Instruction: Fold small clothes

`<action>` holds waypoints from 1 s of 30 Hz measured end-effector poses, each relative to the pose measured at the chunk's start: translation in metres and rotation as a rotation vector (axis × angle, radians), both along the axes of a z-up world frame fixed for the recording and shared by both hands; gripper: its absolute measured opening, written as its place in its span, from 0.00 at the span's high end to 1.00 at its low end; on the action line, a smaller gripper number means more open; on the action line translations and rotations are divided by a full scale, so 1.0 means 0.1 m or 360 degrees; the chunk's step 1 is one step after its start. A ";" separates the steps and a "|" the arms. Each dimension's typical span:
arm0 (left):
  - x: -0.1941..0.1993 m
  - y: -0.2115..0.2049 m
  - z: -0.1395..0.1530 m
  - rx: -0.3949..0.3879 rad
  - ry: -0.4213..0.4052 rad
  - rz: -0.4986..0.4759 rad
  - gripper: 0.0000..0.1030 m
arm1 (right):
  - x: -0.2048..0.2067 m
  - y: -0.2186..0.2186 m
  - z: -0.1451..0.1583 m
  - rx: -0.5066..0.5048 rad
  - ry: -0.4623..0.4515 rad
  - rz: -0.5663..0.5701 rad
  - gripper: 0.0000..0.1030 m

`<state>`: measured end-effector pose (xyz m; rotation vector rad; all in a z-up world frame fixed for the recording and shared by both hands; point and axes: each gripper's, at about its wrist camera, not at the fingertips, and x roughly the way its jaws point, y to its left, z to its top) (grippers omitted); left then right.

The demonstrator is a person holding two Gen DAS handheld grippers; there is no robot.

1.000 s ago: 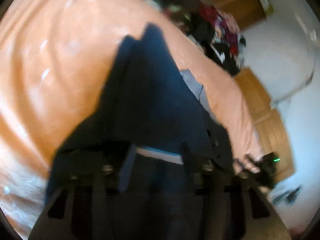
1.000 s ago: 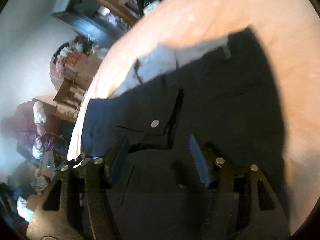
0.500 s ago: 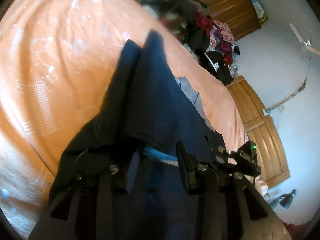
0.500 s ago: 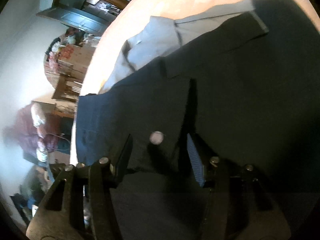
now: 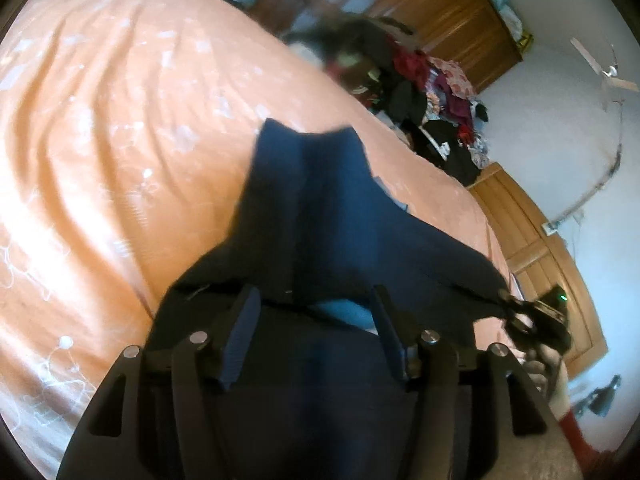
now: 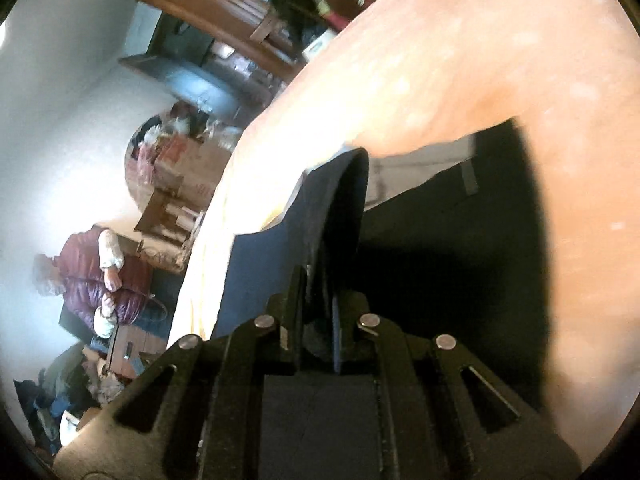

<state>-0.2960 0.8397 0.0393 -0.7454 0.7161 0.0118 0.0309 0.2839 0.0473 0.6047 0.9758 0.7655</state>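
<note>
right tool (image 6: pixel 318 316) pinching an edge of the dark shorts (image 5: pixel 320 216) | left tool (image 5: pixel 312 330) spread over the fabric, gripping nothing | shorts on the orange bed (image 5: pixel 100 140), near me | lift evenly (cloth sags), carry the edge across, lay flat

Matt navy cloth shorts (image 5: pixel 320 216) — orange cotton bedsheet (image 5: pixel 120 128)
</note>
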 end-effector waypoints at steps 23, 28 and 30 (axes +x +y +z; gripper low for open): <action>0.62 0.06 0.04 0.0453 0.0443 -0.0034 0.90 | -0.01 -0.19 -0.77 -0.0342 0.0156 0.0008 0.76; 0.19 0.45 0.27 0.0493 0.0411 0.0242 0.57 | -0.22 -0.25 -0.60 -0.0420 0.0045 -0.0045 0.55; 0.07 0.35 0.35 0.0583 0.0413 0.0171 0.57 | -0.35 -0.28 -0.47 -0.0436 -0.0024 -0.0085 0.47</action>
